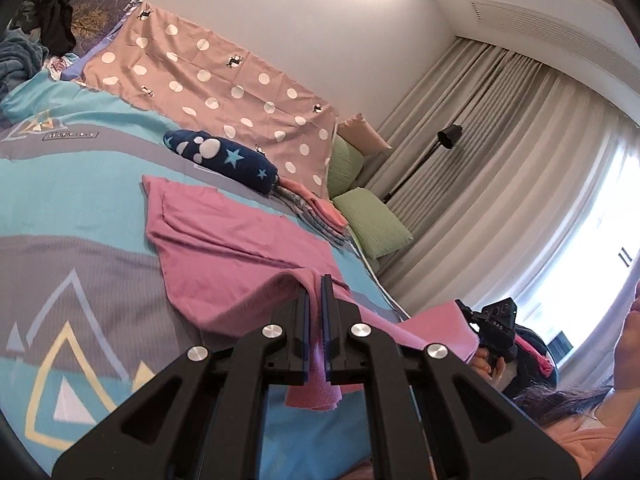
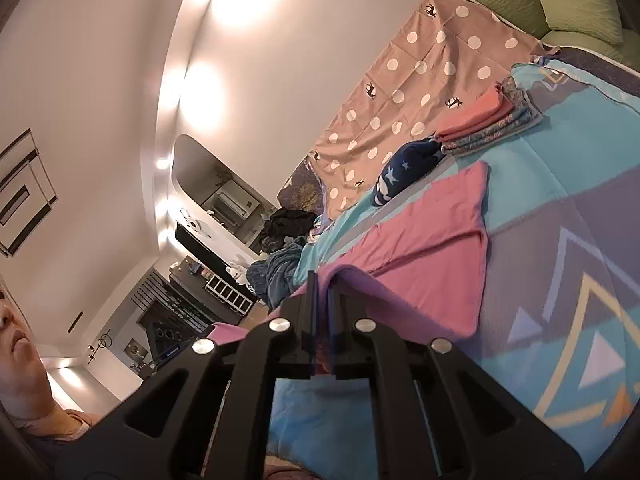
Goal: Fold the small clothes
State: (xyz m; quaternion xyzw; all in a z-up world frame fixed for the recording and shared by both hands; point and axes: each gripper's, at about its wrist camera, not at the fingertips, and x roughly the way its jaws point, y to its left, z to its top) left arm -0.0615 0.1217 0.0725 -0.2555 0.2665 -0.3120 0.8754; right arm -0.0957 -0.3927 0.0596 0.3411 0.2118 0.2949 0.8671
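A pink garment (image 1: pixel 224 248) lies spread on the blue and grey bedspread (image 1: pixel 72 208); its near edge is lifted. My left gripper (image 1: pixel 317 280) is shut on that near edge, with a pink flap hanging between the jaws. My right gripper (image 2: pixel 322 278) is shut on another part of the same pink garment (image 2: pixel 432 240) and shows at the right in the left wrist view (image 1: pixel 494 328). A stack of folded clothes (image 2: pixel 484 124), coral on top, sits farther up the bed, and also shows in the left wrist view (image 1: pixel 320 210).
A navy rolled item with stars and paw prints (image 1: pixel 224 160) lies beside the stack. A dotted pink sheet (image 1: pixel 224 92) covers the wall side. Green pillows (image 1: pixel 372 224) are at the bed's head. A heap of dark clothes (image 2: pixel 288 224) sits at the far end.
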